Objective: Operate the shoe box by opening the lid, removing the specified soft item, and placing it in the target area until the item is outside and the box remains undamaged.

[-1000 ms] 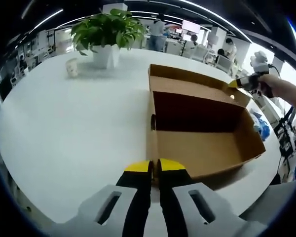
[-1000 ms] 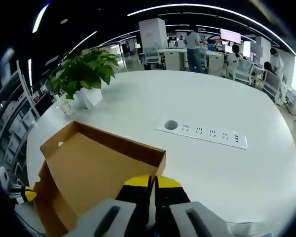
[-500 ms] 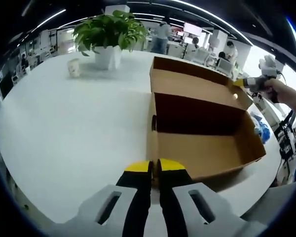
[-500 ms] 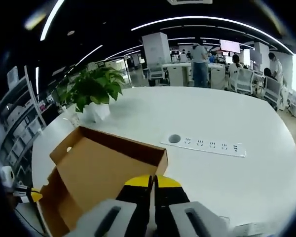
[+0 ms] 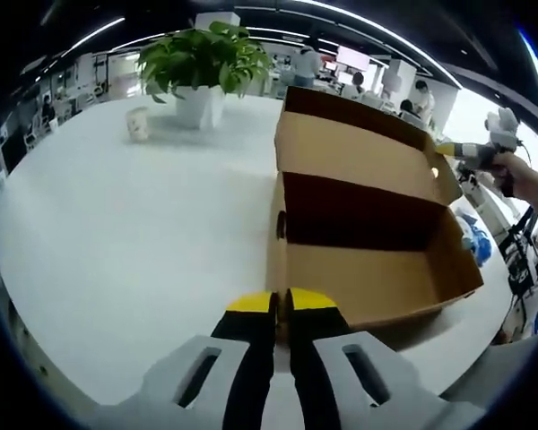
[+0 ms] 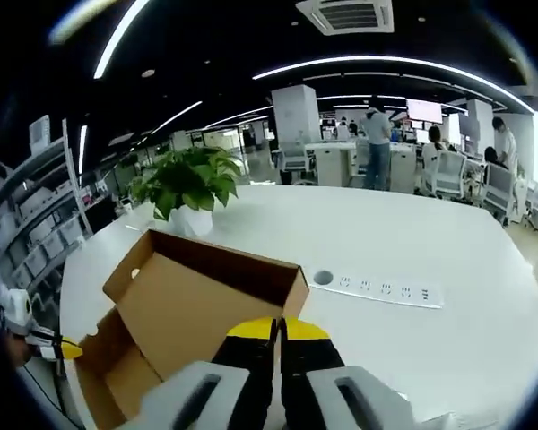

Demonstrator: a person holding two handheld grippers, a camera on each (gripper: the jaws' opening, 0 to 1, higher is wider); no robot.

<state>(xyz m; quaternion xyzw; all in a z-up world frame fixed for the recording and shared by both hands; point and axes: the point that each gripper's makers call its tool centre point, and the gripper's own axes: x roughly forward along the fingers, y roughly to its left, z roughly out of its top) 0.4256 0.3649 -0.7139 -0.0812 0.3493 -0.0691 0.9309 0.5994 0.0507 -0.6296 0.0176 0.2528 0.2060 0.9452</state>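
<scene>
Right tongs (image 6: 277, 324) clamped on lid edge of brown cardboard shoe box (image 5: 368, 269), lid raised. Left tongs (image 5: 280, 303) pinched on near box wall, steadying. Box on white counter (image 5: 117, 224), near edge. Interior visibly bare; soft item unseen. Removal, placing left.

The shoe box (image 5: 368, 260) stands open on the table (image 5: 117, 224), with the potted plant (image 5: 202, 67) behind it.

Shoe box (image 5: 368, 233): interior floor partly hidden behind near wall in left gripper view; contents cannot be told. Right gripper view: raised lid (image 6: 206, 300) blocks the box interior. Lid edge disappears behind the closed jaws of right gripper (image 6: 276, 330). Small cup (image 5: 138, 124) on counter (image 5: 117, 233): markings too small to tell.
</scene>
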